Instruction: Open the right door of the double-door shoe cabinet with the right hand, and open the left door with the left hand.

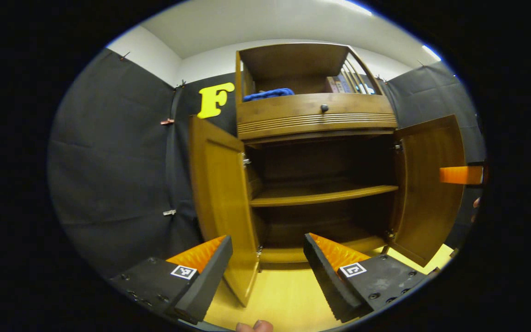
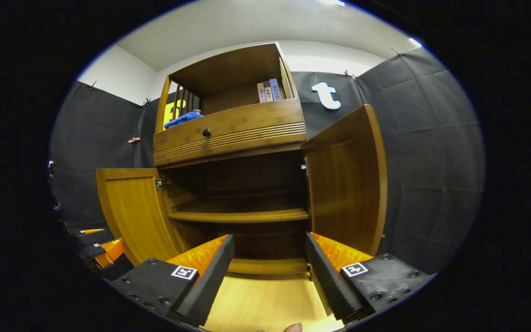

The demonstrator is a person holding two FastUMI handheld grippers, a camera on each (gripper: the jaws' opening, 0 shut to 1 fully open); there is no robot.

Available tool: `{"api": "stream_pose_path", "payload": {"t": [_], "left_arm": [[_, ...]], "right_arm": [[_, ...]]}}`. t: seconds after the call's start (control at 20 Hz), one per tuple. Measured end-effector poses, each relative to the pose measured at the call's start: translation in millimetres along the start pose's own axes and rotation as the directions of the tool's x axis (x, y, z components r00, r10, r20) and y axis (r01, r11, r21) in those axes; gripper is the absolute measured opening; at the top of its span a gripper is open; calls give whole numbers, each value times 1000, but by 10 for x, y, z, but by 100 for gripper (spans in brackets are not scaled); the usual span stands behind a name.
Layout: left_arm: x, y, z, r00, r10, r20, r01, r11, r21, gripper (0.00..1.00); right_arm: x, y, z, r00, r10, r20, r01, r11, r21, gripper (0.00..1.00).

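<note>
Cabinet [image 2: 242,133] doors stood swung wide, exposing the shelf [image 2: 242,214]; both grippers [image 1: 265,272] [image 2: 268,272] hung back, fingers spread, gripping nothing, apparently finished

Cabinet [image 2: 228,129]: 1. Doors: 2, left [image 2: 132,212], right [image 2: 346,180]. Drawer knob [image 2: 206,133]: 1. Blue cloth [image 2: 182,120]: 1. Books [image 2: 269,91]: 3.

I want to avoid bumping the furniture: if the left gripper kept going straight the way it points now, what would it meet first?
Probably the left door's free edge, which stands between the open left gripper's fingers; just right of it lies the open lower compartment. Depth is unclear.
</note>
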State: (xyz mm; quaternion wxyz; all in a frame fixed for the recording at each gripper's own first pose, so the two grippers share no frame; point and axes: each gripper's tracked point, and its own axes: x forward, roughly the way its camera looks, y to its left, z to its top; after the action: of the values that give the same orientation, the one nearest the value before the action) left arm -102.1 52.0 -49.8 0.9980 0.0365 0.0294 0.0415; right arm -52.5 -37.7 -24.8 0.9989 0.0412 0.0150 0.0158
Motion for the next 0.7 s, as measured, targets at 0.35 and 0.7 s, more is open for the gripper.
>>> {"api": "stream_pose_path", "payload": {"t": [0.35, 0.7], "left_arm": [[257, -768, 405, 996, -62, 64, 64, 997, -33, 97], [514, -1255, 561, 994, -79, 80, 79, 997, -4, 100]], "right_arm": [[41, -185, 33, 1000, -6, 8, 6, 1000, -11, 100], [75, -291, 10, 1000, 3, 6, -3, 1000, -9, 98]]}}
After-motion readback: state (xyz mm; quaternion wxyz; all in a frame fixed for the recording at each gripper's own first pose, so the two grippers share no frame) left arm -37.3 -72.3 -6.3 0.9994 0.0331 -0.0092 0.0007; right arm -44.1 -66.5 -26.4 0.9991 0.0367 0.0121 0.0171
